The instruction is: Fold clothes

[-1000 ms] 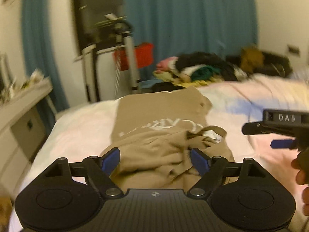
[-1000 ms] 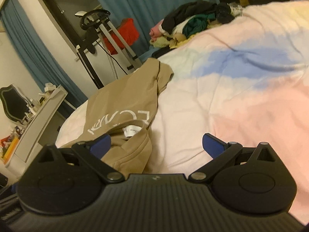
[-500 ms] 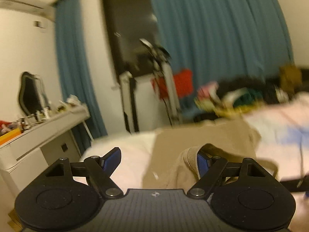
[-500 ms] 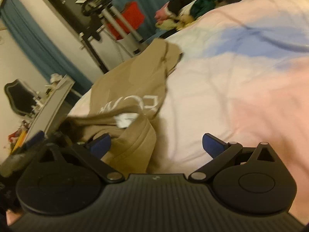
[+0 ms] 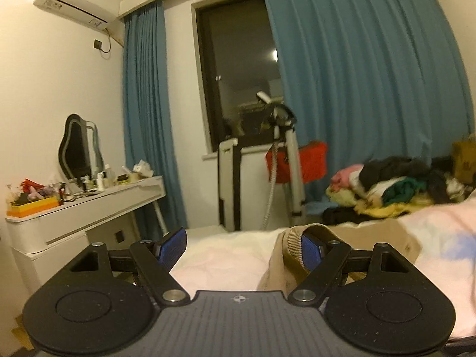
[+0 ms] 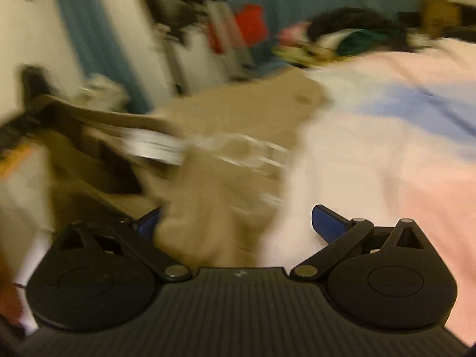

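A tan garment with white lettering (image 6: 238, 119) lies on the pale pink and blue bed (image 6: 386, 148). In the left wrist view my left gripper (image 5: 241, 245) is open; a ribbed hem of the tan garment (image 5: 293, 247) is draped over its right finger (image 5: 311, 251) and lifted off the bed. In the blurred right wrist view my right gripper (image 6: 238, 223) is open, with a bunched part of the garment lying between its fingers, close to the left one (image 6: 147, 223).
A pile of mixed clothes (image 5: 395, 187) sits at the far end of the bed. A white dressing table (image 5: 83, 208) with a mirror and clutter stands left. A treadmill (image 5: 261, 160) and blue curtains (image 5: 357, 74) are behind.
My left gripper has risen and tilted up from over the garment, lifting its hem on the right finger. My right gripper has moved left over the bunched garment; its view is now blurred.
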`<state>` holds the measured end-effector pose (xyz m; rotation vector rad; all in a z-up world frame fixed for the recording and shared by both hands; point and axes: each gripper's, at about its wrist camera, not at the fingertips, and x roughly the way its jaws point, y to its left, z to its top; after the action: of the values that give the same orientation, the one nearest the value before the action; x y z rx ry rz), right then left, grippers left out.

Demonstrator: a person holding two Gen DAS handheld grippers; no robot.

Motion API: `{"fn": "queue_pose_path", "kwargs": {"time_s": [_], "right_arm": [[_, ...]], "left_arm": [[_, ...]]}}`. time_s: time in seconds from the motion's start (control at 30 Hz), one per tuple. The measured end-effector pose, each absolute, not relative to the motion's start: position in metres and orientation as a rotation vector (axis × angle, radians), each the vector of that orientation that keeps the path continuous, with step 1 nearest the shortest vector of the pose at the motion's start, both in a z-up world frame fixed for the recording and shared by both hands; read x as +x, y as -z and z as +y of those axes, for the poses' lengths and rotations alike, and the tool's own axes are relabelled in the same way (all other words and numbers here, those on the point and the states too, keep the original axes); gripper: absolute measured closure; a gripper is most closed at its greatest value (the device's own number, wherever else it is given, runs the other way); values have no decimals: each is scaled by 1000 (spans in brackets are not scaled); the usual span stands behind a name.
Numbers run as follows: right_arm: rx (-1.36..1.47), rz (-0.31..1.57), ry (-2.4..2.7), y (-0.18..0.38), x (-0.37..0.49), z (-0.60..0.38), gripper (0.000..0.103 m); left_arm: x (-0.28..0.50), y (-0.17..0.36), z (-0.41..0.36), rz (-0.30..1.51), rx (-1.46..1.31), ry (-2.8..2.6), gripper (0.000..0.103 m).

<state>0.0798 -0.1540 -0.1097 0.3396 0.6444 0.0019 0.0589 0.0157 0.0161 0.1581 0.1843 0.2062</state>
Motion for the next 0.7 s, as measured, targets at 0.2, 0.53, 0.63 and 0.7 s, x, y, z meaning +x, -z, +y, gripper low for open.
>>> {"fn": "queue_pose_path", "kwargs": {"time_s": [0.2,0.53,0.63,0.7], "right_arm": [[446,663,196,112,57,-193,0],[347,411,279,80,34,-194,0],[319,425,247,80,41,-193,0],[312,478,216,85,48,-192,0]], "left_arm": [[65,-3,29,322,105,-222,22],[71,33,35,497,125,-189,23],[73,26,45,450,63,-230,23],[71,15,56,388,-4,-262,23]]}}
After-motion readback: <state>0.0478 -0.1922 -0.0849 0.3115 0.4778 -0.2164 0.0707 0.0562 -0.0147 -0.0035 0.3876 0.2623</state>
